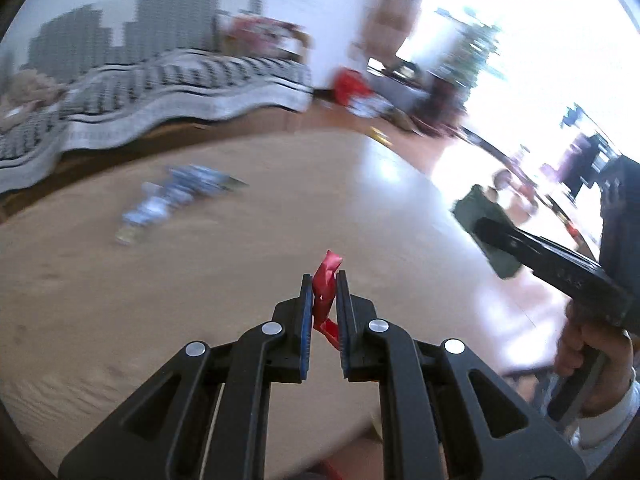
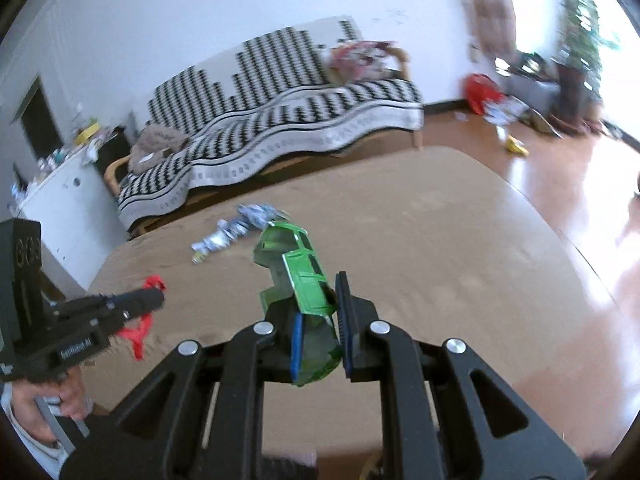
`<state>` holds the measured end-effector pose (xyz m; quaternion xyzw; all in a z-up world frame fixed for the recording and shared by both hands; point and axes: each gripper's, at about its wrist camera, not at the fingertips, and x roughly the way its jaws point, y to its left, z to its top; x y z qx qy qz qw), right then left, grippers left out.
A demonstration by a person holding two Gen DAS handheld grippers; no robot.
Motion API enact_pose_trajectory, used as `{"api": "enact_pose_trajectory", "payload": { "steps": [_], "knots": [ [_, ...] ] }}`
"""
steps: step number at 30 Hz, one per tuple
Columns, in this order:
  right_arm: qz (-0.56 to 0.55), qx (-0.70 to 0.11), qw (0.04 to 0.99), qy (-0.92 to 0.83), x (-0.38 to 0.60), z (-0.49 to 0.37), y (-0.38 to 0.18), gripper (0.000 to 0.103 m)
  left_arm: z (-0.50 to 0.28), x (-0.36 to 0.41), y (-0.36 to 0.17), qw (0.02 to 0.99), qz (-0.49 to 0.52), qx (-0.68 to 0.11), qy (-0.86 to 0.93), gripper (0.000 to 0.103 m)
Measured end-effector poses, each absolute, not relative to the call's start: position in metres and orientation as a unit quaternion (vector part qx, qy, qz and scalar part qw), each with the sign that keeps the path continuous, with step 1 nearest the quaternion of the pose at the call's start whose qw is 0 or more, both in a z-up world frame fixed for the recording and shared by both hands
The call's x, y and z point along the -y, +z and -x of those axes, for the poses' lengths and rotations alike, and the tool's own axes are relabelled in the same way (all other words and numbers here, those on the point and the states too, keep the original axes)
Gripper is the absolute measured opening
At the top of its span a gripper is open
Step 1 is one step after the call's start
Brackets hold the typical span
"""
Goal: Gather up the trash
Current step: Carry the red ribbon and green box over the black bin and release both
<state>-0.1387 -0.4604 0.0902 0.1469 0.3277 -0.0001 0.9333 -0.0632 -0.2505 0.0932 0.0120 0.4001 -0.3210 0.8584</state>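
Note:
My left gripper (image 1: 324,280) is shut on a crumpled red wrapper (image 1: 326,280), held above the tan table (image 1: 200,300). In the right wrist view the same gripper (image 2: 154,294) shows at the left with the red wrapper (image 2: 138,334) hanging from it. My right gripper (image 2: 320,292) is shut on a flattened green carton (image 2: 304,276), which sticks out past the fingers. That carton (image 1: 480,216) appears dark and blurred at the right of the left wrist view, in the right gripper (image 1: 486,226). A blue-and-white crumpled wrapper (image 2: 236,230) lies on the far part of the table.
Behind the table stands a sofa (image 2: 280,120) under a black-and-white patterned cover. A white cabinet (image 2: 68,204) with clutter is at the left. On the wooden floor lie a red bag (image 2: 480,90), scattered papers and a yellow item (image 2: 516,146). A hand (image 2: 48,404) grips the left tool.

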Motion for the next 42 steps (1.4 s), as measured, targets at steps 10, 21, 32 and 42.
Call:
{"api": "enact_pose_trajectory", "payload": {
  "steps": [10, 21, 32, 42],
  "knots": [
    [-0.195, -0.387, 0.894, -0.113, 0.537, 0.316, -0.010, 0.015, 0.202, 0.390, -0.012, 0.756, -0.049, -0.462, -0.461, 0.010],
    [-0.313, -0.453, 0.820, -0.157, 0.560, 0.365, -0.130, 0.015, 0.219, 0.430, -0.121, 0.712, -0.152, -0.493, -0.477, 0.010],
    [-0.324, -0.460, 0.814, -0.142, 0.562, 0.340, -0.136, 0.015, 0.216, 0.424, -0.121, 0.713, -0.129, -0.501, -0.473, 0.010],
    [-0.361, -0.418, 0.814, -0.180, 0.584, 0.347, -0.121, 0.098, 0.224, 0.422, -0.109, 0.721, -0.114, -0.504, -0.462, 0.097]
  ]
}}
